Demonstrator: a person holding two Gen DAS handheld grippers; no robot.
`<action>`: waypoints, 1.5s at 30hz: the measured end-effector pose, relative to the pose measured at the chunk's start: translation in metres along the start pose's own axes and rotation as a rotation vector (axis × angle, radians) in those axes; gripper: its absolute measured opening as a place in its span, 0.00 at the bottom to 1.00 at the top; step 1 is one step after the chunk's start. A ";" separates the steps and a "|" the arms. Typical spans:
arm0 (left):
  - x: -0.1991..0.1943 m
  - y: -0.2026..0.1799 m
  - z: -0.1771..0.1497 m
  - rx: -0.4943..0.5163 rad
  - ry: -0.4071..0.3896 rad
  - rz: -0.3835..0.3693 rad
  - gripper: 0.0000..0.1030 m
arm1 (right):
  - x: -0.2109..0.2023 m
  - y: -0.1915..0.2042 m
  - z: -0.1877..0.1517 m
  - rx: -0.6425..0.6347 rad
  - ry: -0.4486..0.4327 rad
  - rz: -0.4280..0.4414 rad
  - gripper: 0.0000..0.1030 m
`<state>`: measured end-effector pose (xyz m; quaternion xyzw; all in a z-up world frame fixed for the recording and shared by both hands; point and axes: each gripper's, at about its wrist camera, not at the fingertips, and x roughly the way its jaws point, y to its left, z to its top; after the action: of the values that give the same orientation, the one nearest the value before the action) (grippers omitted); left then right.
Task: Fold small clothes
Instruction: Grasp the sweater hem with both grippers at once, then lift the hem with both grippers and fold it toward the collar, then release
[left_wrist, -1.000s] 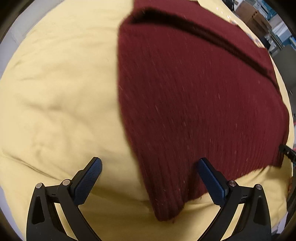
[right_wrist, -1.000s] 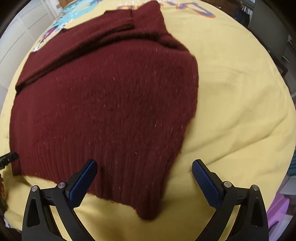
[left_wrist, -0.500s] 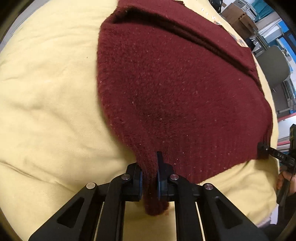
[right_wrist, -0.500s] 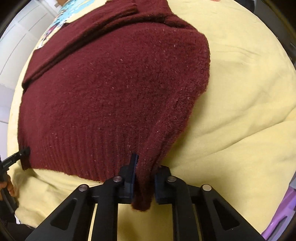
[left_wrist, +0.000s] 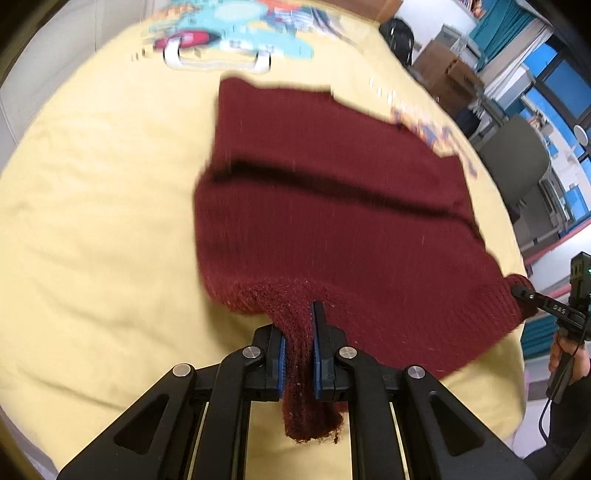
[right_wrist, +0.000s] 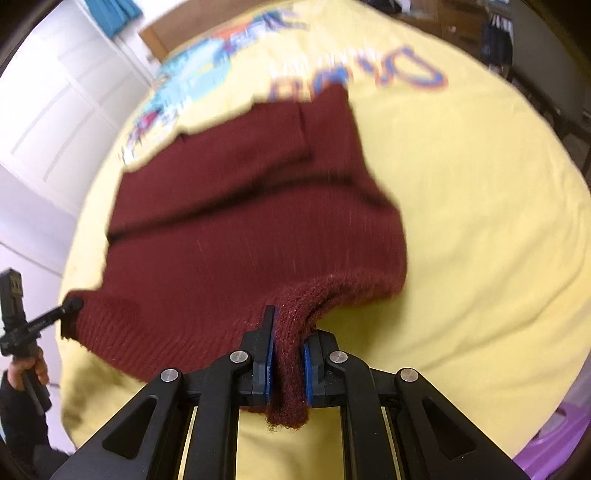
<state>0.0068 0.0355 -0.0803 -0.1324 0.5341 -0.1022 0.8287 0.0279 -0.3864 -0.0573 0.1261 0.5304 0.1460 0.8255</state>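
On pale yellow printed bedsheet (left_wrist: 92, 221): dark maroon knitted sweater (left_wrist: 332, 221), ribbed hem raised off the sheet at both near corners. Left gripper (left_wrist: 298, 350) clenched on one hem corner; right gripper (right_wrist: 287, 365) clenched on the other. Far edge of sweater beside the sheet's colourful cartoon print (right_wrist: 192, 81).

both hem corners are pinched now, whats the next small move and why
Probably carry both corners forward together, toward the far edge. The left tongs and right tongs are each shut on a ribbed hem corner of the maroon sweater, whose near edge is lifted off the yellow sheet while the far part lies flat.
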 end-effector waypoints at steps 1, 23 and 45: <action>-0.003 0.000 0.008 0.002 -0.016 0.000 0.08 | -0.004 -0.002 0.011 -0.002 -0.019 0.005 0.11; 0.038 0.034 0.186 0.023 -0.123 0.144 0.09 | 0.087 0.033 0.198 -0.065 -0.052 -0.111 0.11; 0.097 0.037 0.188 -0.007 -0.026 0.237 0.77 | 0.143 0.032 0.189 -0.079 -0.004 -0.245 0.79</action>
<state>0.2187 0.0609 -0.1020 -0.0724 0.5356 0.0002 0.8414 0.2536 -0.3132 -0.0892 0.0282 0.5341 0.0644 0.8425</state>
